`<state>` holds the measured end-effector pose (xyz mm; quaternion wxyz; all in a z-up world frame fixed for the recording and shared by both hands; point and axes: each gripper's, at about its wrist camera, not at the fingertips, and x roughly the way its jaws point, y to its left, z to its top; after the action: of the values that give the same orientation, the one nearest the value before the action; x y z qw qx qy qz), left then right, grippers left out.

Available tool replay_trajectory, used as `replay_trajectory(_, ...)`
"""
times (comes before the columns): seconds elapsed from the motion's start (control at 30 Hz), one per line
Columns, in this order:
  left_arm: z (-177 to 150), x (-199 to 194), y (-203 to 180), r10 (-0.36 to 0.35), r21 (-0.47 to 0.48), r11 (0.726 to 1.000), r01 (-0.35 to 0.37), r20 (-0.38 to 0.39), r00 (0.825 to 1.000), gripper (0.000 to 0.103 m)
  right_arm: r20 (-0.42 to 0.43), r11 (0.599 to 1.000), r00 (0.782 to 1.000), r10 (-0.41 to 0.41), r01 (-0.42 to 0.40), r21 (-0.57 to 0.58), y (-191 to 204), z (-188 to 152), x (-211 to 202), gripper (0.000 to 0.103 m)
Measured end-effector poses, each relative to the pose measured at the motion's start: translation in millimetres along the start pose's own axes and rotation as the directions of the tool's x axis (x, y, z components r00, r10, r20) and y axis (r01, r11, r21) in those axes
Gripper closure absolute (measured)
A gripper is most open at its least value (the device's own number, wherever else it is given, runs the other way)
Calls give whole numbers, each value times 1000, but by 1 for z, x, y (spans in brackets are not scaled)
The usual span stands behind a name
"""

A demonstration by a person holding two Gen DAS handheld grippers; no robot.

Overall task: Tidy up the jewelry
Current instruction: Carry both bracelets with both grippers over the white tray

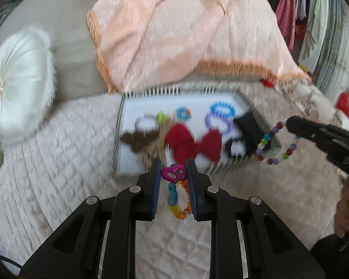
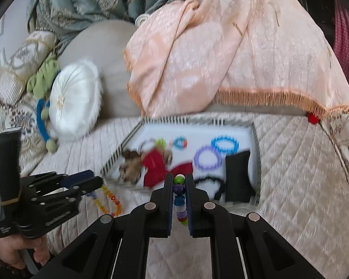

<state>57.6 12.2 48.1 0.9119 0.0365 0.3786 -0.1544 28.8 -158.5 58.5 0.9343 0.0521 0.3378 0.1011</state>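
Observation:
My left gripper [image 1: 173, 169] is shut on a rainbow bead bracelet with a magenta heart charm [image 1: 174, 173]; it hangs below the jaws over the quilted bed. In the right wrist view the same gripper [image 2: 97, 182] shows at the left with orange beads [image 2: 111, 198] dangling. My right gripper [image 2: 179, 181] is shut on a bracelet of round multicoloured beads [image 2: 180, 200]; in the left wrist view this bracelet [image 1: 275, 143] hangs from the right gripper [image 1: 289, 124]. Both are held just in front of a white striped-rim tray [image 2: 256, 148] holding several rings, a red bow [image 1: 193, 144] and a black pouch [image 2: 237, 174].
A peach fringed throw [image 1: 186, 30] drapes behind the tray. A round white cushion [image 1: 18, 83] lies at the left, with green and blue items [image 2: 43, 107] beside it. The quilted bedspread [image 2: 302, 174] extends right of the tray.

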Motion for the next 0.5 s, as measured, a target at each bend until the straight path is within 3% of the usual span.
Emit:
replay_trajectory(0.23, 55, 38, -10, -24, 6, 1000, 24, -4, 1000, 83, 26, 999, 999, 20, -20, 25, -18, 48, 33, 94)
replay_trajectory(0.37, 82, 78, -15, -83, -24, 996, 83, -10, 996, 83, 0, 997, 1000, 26, -26, 76, -35, 61, 68, 94)
replay_trajectory(0.5, 96, 123, -7, -95, -71, 993, 93, -30, 995, 83, -55, 992, 998, 22, -15, 122, -52, 66, 111, 94)
